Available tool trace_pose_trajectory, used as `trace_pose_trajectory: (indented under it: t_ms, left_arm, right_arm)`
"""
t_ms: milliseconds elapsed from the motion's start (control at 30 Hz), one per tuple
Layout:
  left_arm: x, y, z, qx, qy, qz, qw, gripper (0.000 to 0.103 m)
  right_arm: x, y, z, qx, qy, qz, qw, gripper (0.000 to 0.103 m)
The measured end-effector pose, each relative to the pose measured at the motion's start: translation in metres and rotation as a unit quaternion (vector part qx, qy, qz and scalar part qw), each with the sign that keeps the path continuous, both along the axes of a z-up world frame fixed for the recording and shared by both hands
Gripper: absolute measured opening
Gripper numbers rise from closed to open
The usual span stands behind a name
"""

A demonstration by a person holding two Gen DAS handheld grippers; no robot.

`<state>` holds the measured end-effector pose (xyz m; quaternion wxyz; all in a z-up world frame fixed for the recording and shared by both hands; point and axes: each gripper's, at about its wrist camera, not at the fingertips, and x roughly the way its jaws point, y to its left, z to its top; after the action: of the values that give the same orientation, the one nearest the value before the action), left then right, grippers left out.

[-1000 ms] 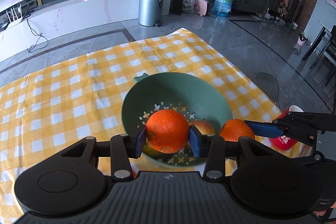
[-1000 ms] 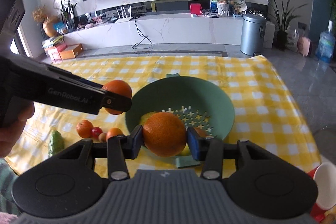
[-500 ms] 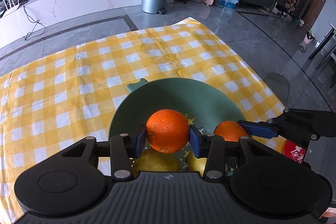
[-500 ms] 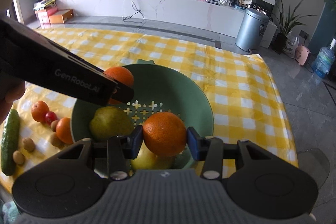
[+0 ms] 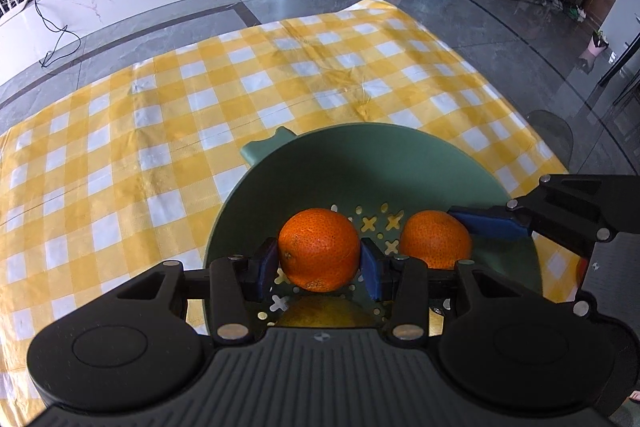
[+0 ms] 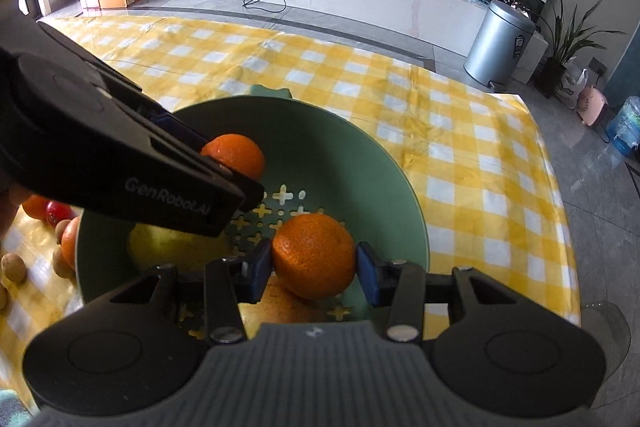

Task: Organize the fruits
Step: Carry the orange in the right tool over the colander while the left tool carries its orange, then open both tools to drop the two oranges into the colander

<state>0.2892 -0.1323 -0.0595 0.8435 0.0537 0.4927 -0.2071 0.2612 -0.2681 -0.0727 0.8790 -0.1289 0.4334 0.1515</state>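
Note:
A green strainer bowl (image 5: 400,155) sits on the yellow checked cloth; it also shows in the right wrist view (image 6: 360,163). My left gripper (image 5: 319,263) is shut on an orange (image 5: 319,254) low inside the bowl. My right gripper (image 6: 315,267) holds a second orange (image 6: 315,254) in the bowl's right part; a thin gap shows at its right pad. That orange shows in the left wrist view (image 5: 435,243) too. Yellow-green fruits (image 6: 168,247) lie in the bowl under both grippers.
Left of the bowl on the cloth lie loose small fruits: an orange (image 6: 69,239), a red one (image 6: 58,213) and small brown ones (image 6: 14,267). The cloth's right edge (image 6: 560,187) drops to the grey floor. A steel bin (image 6: 500,43) stands beyond.
Both grippers have gone down and forward into the bowl with their oranges. The right gripper's jaws have widened slightly around its orange.

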Motion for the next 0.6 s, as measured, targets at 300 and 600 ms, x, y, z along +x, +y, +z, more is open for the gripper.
trace_pose_trajectory:
  t_ms: [300, 600]
  left_arm:
    - [0.003, -0.004, -0.009, 0.01, 0.005, -0.012, 0.9999, 0.049]
    - [0.0, -0.007, -0.01, 0.014, 0.002, -0.009, 0.9999, 0.055]
  right_arm:
    - [0.013, 0.006, -0.012, -0.011, 0.014, 0.009, 1.0, 0.042]
    - [0.016, 0.012, -0.017, -0.031, 0.021, 0.019, 0.999, 0.043]
